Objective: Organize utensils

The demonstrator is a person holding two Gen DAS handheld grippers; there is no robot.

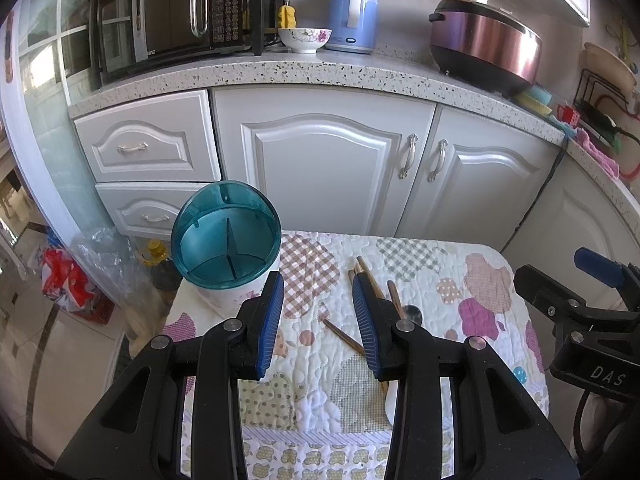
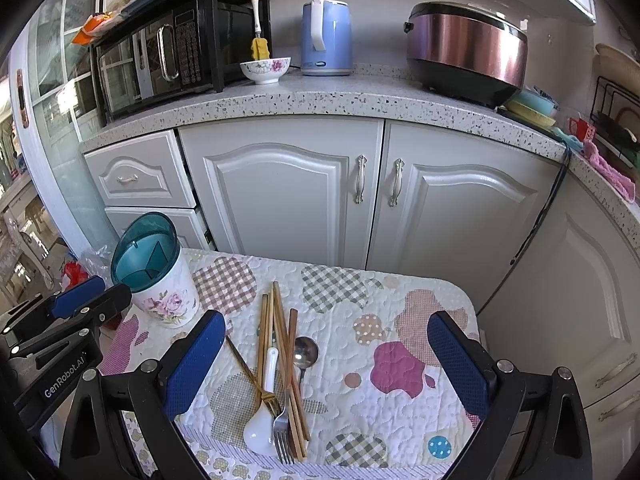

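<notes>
The utensils lie in a loose pile toward the near edge of the quilted patchwork cloth [image 2: 400,304] on the worktop: slim wooden chopsticks [image 2: 280,336], a glossy white ceramic spoon [image 2: 262,416], a steel fork [image 2: 282,428], a round-bowled steel spoon [image 2: 306,350] and a thin gold-toned fork [image 2: 256,380]. At the far left corner stands the holder [image 2: 160,280], a floral white cylinder with a translucent teal divided insert. The right gripper [image 2: 326,364] hangs over the pile, jaws spread wide and holding nothing, the utensils lying between them just inside the left pad. The left gripper [image 1: 318,320], lettered "GenRobot.AI", has its jaws partly open and empty, between holder and chopsticks; the right one's body reads "DAS".
</notes>
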